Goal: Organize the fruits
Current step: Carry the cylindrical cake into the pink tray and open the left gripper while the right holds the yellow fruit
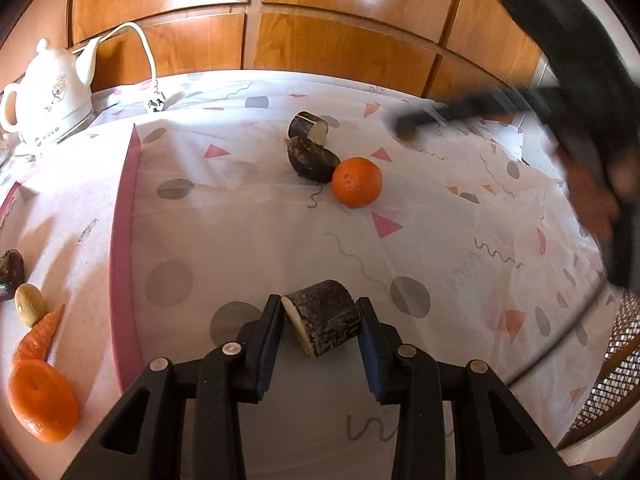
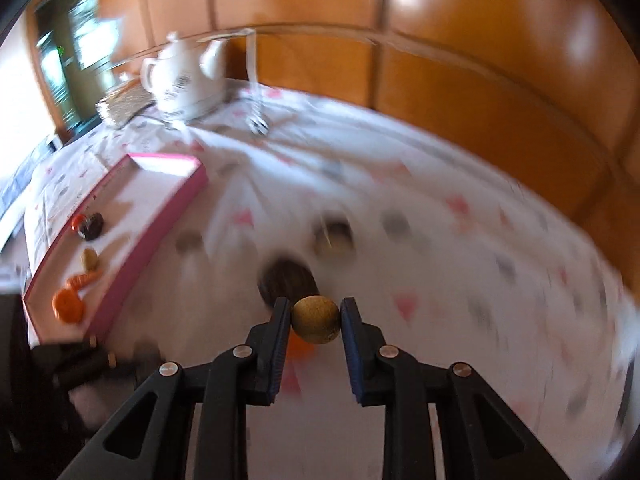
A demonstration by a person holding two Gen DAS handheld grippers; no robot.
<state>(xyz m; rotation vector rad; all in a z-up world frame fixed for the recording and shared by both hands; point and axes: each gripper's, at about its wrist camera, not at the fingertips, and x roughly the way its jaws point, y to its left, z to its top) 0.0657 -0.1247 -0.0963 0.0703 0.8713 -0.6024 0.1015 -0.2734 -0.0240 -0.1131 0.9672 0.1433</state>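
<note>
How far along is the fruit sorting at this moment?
Partly done. The pink-edged tray already holds an orange, a carrot, a small tan fruit and a dark piece. In hand: the left gripper clamps a dark cut chunk; the right gripper clamps a tan round fruit. Left on the cloth: another orange and two dark pieces.

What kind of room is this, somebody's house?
Probably a home dining or kitchen area: a patterned tablecloth on a table, a white ceramic electric kettle with its cord, and wood-panelled cabinets behind.
</note>
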